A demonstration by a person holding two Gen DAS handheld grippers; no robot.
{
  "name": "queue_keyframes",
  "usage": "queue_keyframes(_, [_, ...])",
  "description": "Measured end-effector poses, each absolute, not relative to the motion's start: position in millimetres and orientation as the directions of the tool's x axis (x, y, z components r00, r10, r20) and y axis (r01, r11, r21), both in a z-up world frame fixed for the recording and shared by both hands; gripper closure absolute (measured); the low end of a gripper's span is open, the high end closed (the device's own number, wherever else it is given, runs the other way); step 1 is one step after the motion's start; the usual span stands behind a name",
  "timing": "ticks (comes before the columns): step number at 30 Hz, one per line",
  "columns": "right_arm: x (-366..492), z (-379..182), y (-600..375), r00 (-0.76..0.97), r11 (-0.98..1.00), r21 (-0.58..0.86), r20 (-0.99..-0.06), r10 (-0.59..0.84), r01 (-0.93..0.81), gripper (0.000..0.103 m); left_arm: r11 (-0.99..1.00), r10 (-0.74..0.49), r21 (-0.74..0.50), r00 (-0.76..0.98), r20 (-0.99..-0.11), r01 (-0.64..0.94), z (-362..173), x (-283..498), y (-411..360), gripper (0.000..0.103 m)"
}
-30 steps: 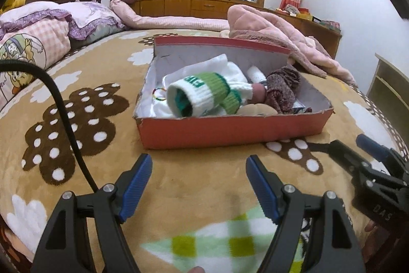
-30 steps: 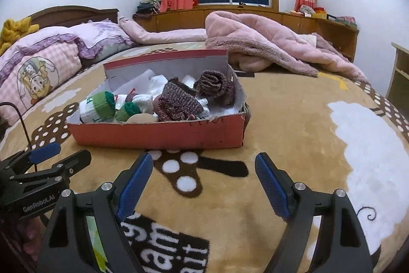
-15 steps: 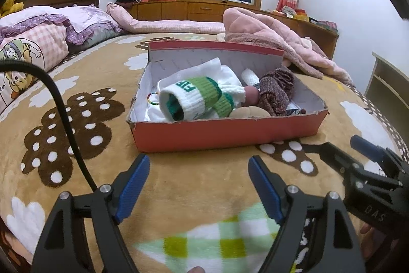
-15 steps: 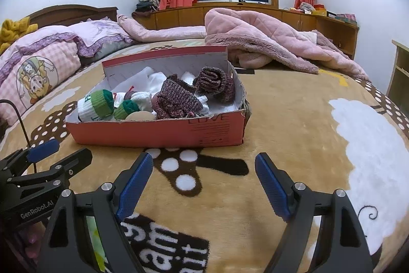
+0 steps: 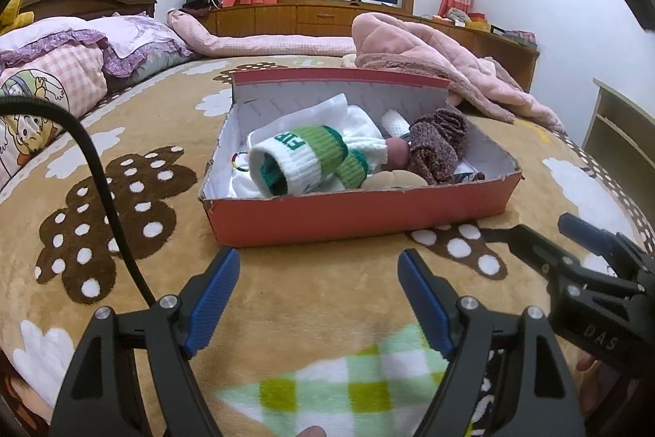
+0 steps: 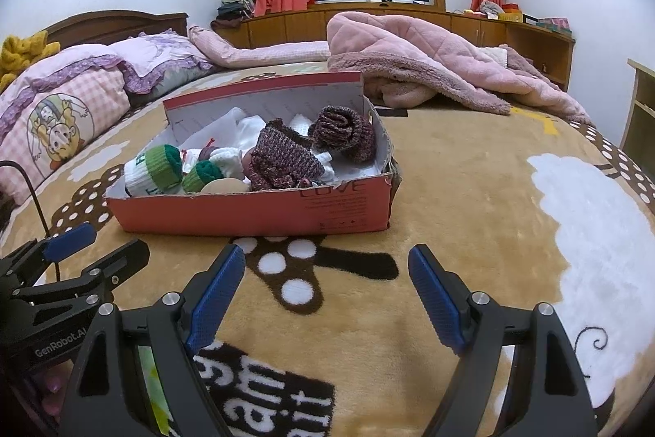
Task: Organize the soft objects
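Rolled socks [image 5: 303, 160] — apparently all boxed

Right claw [image 6: 326, 287]: jaws wide apart, nothing between them, hovering over the tan patterned bed blanket [image 6: 470, 191]. Red shoebox [image 6: 254, 211] ahead holds a green-and-white rolled sock [image 6: 157, 170] and maroon knit socks [image 6: 344, 130]. Left claw [image 6: 96, 246] at lower left, likewise empty.

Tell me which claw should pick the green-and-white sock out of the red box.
Left. The green-and-white sock lies at the red box's left end, straight ahead of the open left claw. The open right claw faces the brown knits' end.
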State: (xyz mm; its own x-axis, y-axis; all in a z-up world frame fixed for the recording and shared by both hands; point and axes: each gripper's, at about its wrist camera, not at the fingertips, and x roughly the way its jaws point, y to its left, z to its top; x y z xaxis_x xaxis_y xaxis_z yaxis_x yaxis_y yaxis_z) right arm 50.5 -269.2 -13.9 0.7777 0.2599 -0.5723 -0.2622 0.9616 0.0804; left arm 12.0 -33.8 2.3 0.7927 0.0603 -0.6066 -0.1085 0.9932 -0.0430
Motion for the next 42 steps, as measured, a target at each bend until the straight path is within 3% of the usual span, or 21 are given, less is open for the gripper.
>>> queue_keyframes(42, [48.0, -14.5, -270.7, 0.774, 0.959, 0.105, -0.571, 0.273, -0.262, 0.019, 0.995, 0.074, -0.005, 0.790, -0.608, -0.097, 0.6, 11.6, -33.8, 0.014])
